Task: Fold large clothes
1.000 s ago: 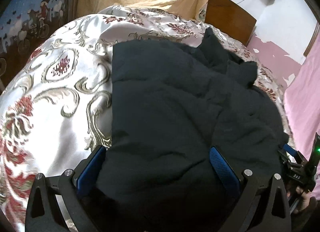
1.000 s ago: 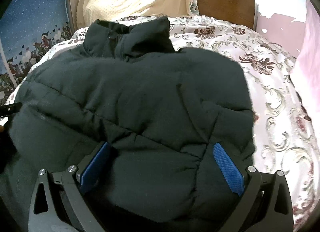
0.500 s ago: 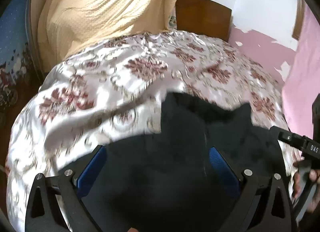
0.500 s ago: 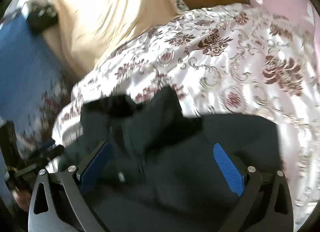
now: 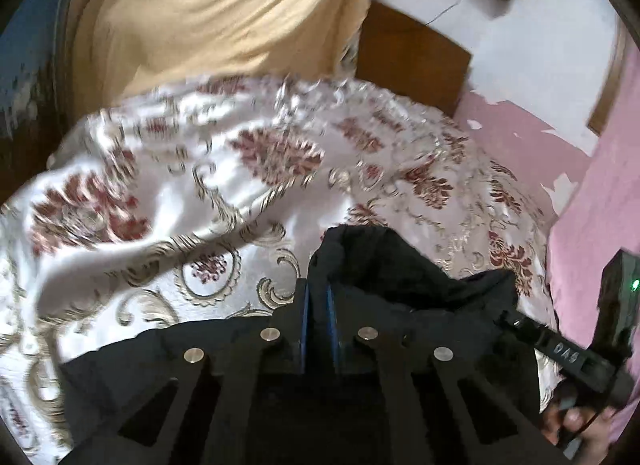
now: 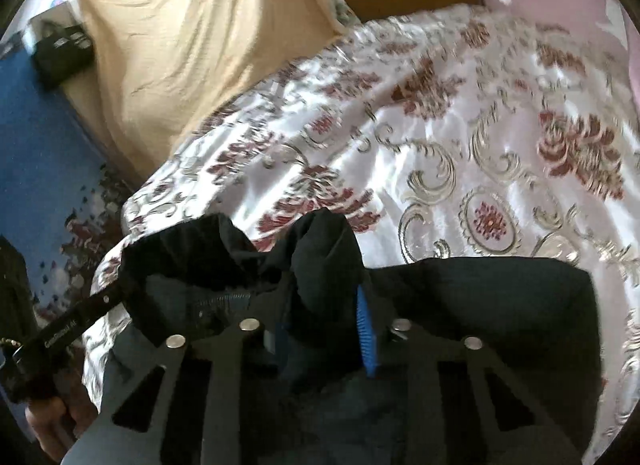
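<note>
The bedspread (image 5: 152, 201) is now seen much more than one second ago, and the black jacket (image 6: 500, 305) is drawn to the near edge. Both jaws have just been closing: a thin fold is pinched by the left gripper (image 5: 318, 301), the thick collar by the right gripper (image 6: 324, 321), so a fold can probably begin

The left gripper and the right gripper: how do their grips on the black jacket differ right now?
The left gripper has its blue pads almost together, pinching a thin edge of the black jacket. The right gripper has its pads further apart, clamped on a thick puffy fold near the collar. Both have just been closing on the jacket, above the patterned bedspread.
</note>
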Tool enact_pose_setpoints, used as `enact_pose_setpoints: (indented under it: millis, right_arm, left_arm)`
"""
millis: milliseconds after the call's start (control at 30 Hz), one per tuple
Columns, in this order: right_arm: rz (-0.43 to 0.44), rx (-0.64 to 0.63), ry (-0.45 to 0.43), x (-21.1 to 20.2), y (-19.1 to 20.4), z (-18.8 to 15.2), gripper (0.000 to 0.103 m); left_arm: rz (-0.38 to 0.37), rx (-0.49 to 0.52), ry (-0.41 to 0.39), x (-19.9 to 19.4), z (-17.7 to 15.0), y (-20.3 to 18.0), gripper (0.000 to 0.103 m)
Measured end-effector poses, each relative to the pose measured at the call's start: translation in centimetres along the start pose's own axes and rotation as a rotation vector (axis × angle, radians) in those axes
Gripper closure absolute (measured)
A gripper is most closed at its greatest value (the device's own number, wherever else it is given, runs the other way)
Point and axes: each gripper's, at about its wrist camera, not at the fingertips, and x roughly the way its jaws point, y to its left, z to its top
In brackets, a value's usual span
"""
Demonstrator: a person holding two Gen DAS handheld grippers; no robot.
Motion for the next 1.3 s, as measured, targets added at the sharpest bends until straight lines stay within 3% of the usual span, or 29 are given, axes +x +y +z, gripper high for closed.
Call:
enact_pose_setpoints:
  millis: [267,400,533,700,867,1067,1300]
  right_arm:
    - [0.109,-0.114,-0.150,-13.0,-0.2,-3.4,0.085]
    - [0.120,-0.190,-0.232,-19.1,-0.2,-8.2,0.086]
    - [0.090,-0.260,-0.285,-23.2,-0.5,-13.9,0.087]
    - [0.047,-0.263,-0.263,-23.9,-1.8,-18.6,0.089]
    - [-0.010,-0.254,-0.178,-20.9,-2.9,-20.7,0.090]
    - [-0.033,-0.243,-0.080,-16.0,-3.7,-21.2,0.091]
    - [-0.016,-0.260,-0.108,-18.6,-4.1,-19.5,0.088]
  left_arm:
    - [-0.096,0.037,-0.141,-12.7,-3.8,-1.3,0.096]
    - [-0.144,0.078,-0.196,-18.9,-8.3,-2.4,0.096]
    - [-0.152,0.101,-0.201,-21.9,-12.5,-2.9,0.096]
    - [-0.127,0.123,-0.168,-21.5,-17.2,-2.8,0.097]
    - [-0.080,0.070,-0.080,-17.5,-20.4,-0.9,0.097]
    - [-0.058,0.041,-0.024,-13.8,-21.2,0.8,0.097]
    - [-0.042,0.060,-0.047,-13.8,-21.6,0.7,0.097]
